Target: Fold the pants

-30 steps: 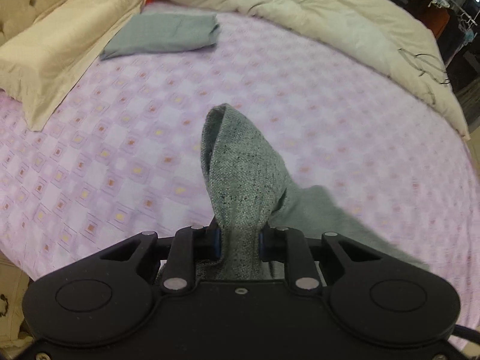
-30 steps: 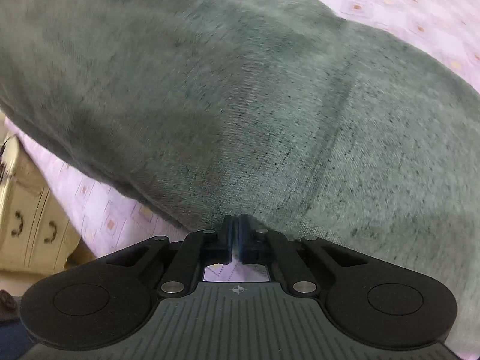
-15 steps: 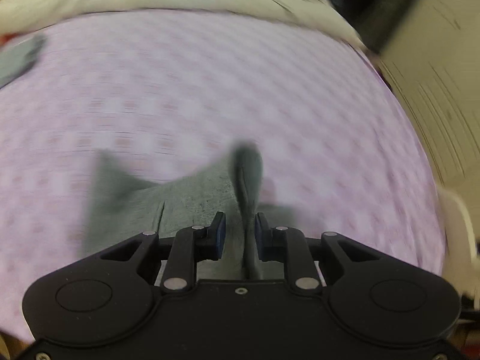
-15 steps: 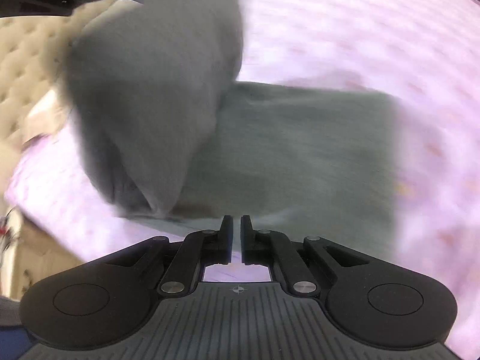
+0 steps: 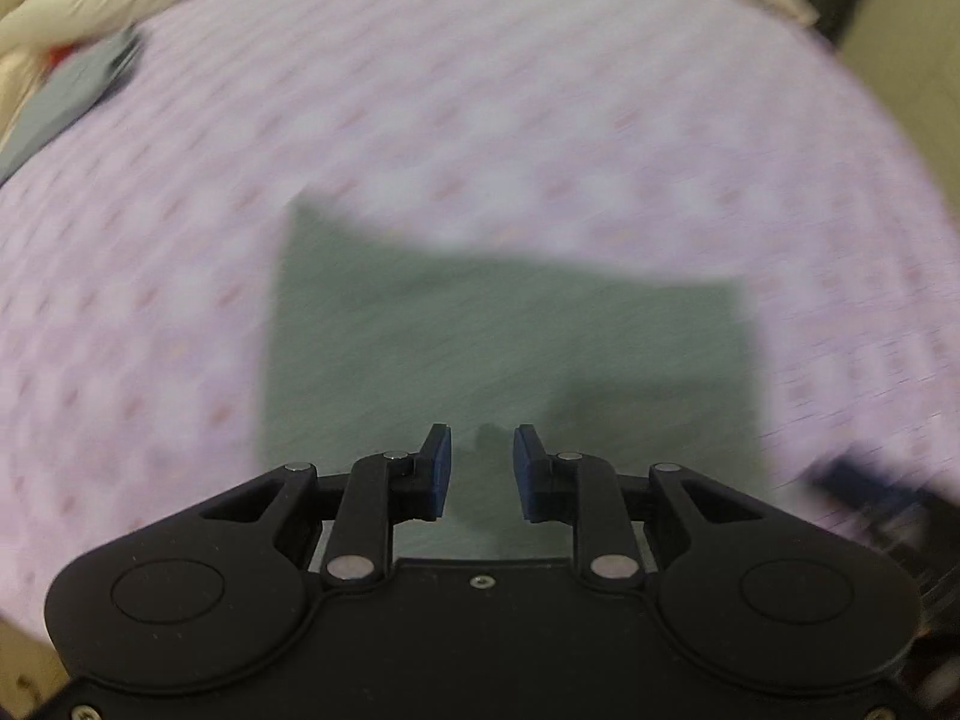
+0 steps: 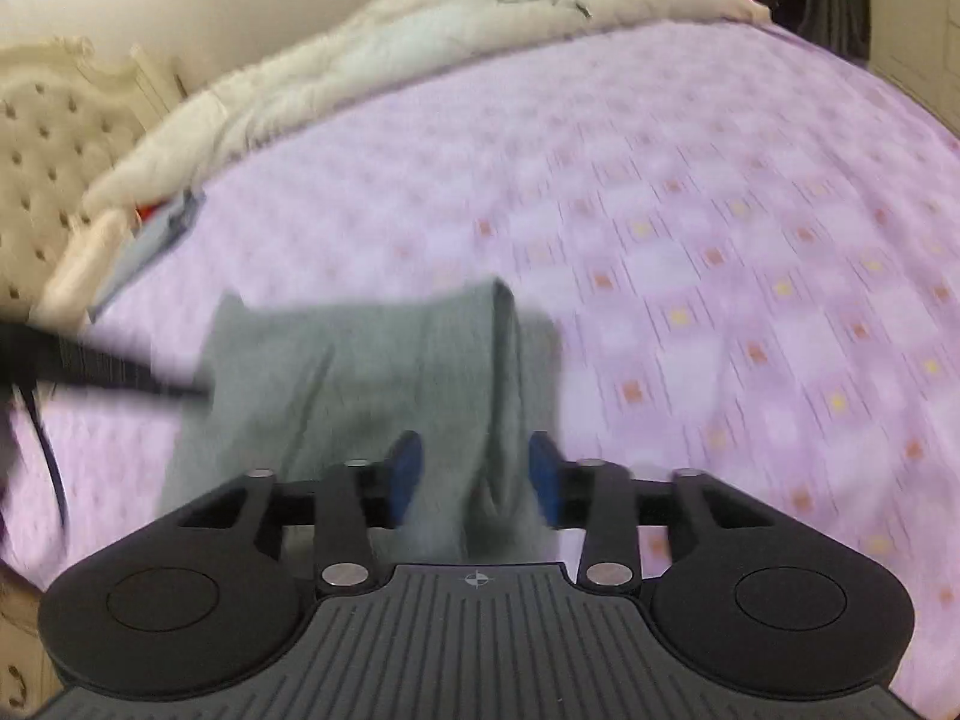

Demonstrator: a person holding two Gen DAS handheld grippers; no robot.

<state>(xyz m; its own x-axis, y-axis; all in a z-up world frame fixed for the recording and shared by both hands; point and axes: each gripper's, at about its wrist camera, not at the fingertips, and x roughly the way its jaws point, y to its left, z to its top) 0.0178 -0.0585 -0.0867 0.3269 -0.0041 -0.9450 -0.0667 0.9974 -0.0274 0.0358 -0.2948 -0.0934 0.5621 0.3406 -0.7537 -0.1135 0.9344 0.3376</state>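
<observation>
The grey-green pants (image 5: 504, 348) lie folded into a flat rectangle on the pink patterned bedsheet (image 5: 540, 120). My left gripper (image 5: 480, 468) is open and empty just above the near edge of the pants. In the right wrist view the pants (image 6: 360, 372) lie in front, with a raised fold of cloth between the open fingers of my right gripper (image 6: 474, 474). Both views are motion-blurred.
A cream duvet (image 6: 420, 42) is bunched along the far side of the bed. A second folded grey garment (image 5: 78, 90) lies at the far left by a pillow. A tufted headboard (image 6: 42, 138) stands at the left. A dark cable (image 6: 108, 372) crosses the left side.
My left gripper has let go of the pants fold and opened; the pants now lie flat. My right gripper has opened from shut and both views swung across the bed.
</observation>
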